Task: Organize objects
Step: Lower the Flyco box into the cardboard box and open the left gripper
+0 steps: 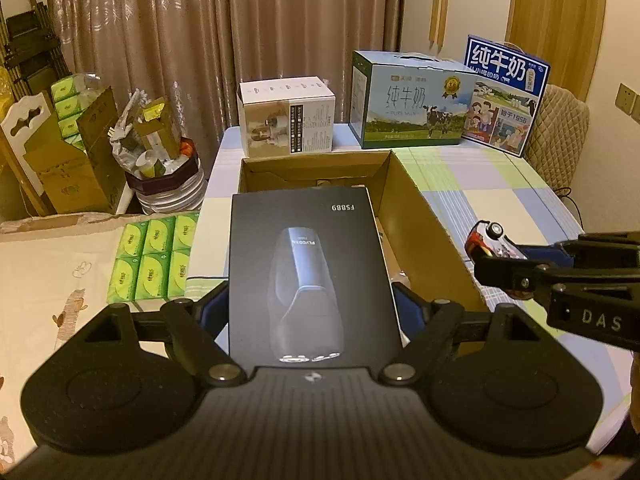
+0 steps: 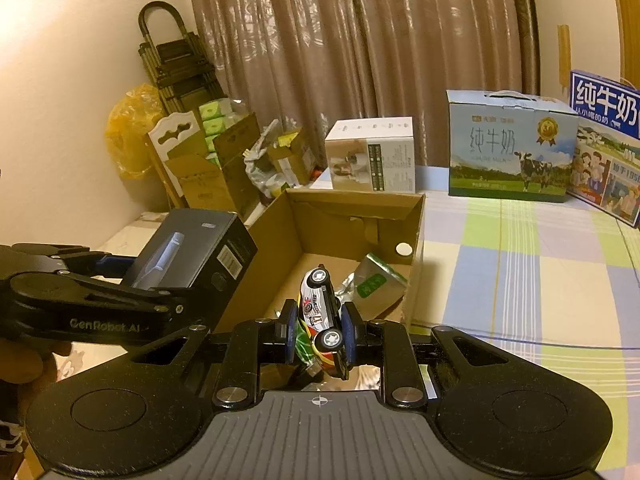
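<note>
My left gripper is shut on a black shaver box marked FS889 and holds it flat above the near end of an open cardboard box. In the right wrist view the black shaver box hangs over the cardboard box's left wall. My right gripper is shut on a small toy race car, held tilted on its side over the box's near edge. The toy car and right gripper also show at the right of the left wrist view. A silver and green pouch lies inside the box.
The table has a checked cloth. At its far side stand a white carton, a milk carton with a handle and a blue milk carton. Left of the table are green tissue packs, a full bin and cardboard boxes.
</note>
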Tool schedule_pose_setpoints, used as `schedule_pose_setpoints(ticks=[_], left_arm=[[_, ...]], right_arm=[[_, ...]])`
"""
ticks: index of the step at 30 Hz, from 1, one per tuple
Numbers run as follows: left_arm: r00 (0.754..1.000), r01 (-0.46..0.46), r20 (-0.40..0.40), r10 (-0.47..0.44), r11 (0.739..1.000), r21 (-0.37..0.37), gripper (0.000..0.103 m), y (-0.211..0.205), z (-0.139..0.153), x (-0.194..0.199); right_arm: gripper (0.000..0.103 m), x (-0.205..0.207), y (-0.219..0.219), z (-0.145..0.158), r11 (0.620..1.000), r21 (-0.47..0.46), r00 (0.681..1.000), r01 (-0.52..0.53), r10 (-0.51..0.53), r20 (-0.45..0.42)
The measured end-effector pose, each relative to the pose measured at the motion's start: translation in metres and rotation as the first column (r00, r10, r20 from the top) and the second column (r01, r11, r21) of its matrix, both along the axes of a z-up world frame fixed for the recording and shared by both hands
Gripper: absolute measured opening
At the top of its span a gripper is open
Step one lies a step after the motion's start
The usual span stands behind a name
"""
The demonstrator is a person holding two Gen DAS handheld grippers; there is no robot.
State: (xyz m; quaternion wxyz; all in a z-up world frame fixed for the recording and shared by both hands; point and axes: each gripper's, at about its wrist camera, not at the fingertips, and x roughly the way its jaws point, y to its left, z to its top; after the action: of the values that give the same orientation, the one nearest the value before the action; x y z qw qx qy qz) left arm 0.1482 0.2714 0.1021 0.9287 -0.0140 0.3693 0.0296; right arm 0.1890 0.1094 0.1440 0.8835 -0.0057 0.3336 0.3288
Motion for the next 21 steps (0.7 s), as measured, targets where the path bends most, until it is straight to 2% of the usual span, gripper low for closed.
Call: schedule_pose_setpoints(ticks=[2,11,21], left_arm=[[1.000,-0.021,-0.004,0.021,1.000,0.003,0.088,0.003,-0.004,0.004],[0.999,-0.025,-0.022,0.026,1.000,0.010,0.088,0.006,-0.013,-0.001],[0.999,-0.025,-0.025,0.025,1.000,0.009,0.088,0.008,-0.014,-0.010]], right_arm=[[0.019,0.001,0.000,-0.002,1.000,-0.002,1.000,0.001,-0.001,-0.003],[0.019,0.004,-0.003,-0.008,1.000,-0.002,1.000,0.010,-0.010,-0.022],[0.019,0.000,0.001,-0.003,1.000,0.006,1.000,0.004,-0.004,-0.015]])
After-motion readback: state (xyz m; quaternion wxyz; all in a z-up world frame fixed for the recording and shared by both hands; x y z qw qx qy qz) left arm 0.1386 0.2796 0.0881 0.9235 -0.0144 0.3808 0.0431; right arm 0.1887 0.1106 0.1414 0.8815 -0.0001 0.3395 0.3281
